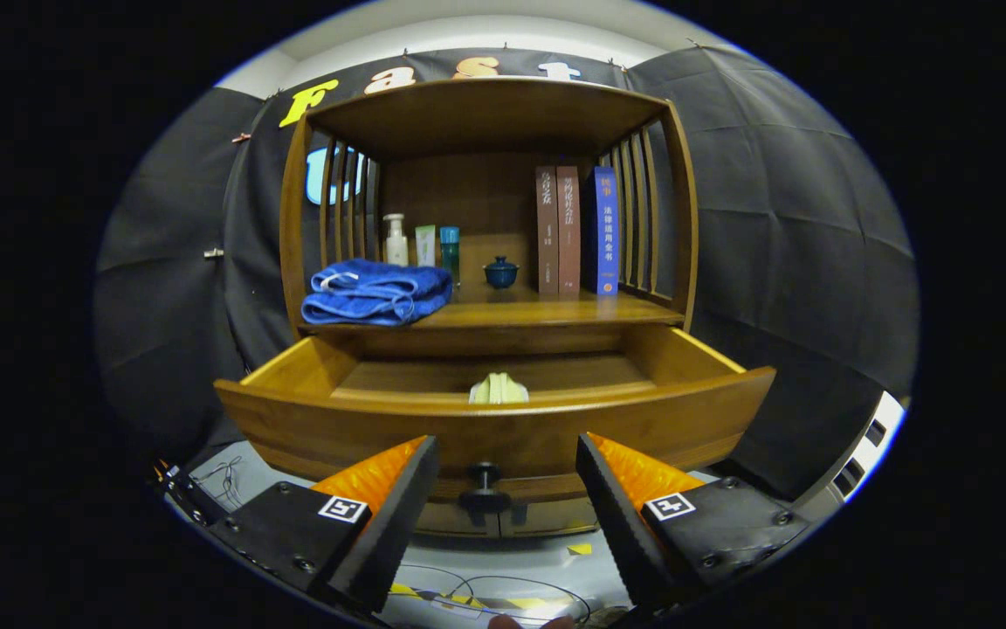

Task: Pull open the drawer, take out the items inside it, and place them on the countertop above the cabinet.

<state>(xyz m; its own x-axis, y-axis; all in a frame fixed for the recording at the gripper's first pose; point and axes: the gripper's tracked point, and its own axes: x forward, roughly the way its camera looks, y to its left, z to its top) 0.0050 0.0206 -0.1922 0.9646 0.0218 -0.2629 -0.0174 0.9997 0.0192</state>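
A wooden cabinet's drawer (311,419) stands pulled out toward me, its dark knob (484,486) on the front panel between my fingers. Inside it, near the front wall, lies a pale yellow folded item (498,390), partly hidden by the drawer front. The countertop (547,313) above the drawer carries other goods. My gripper (507,467) is open, fingers spread either side of the knob and apart from it, just short of the drawer front.
On the countertop lie a folded blue towel (376,294), three small bottles (423,245), a dark blue lidded cup (500,273) and three upright books (575,231). Slatted sides and a top board enclose that shelf. Cables (485,594) lie on the floor below.
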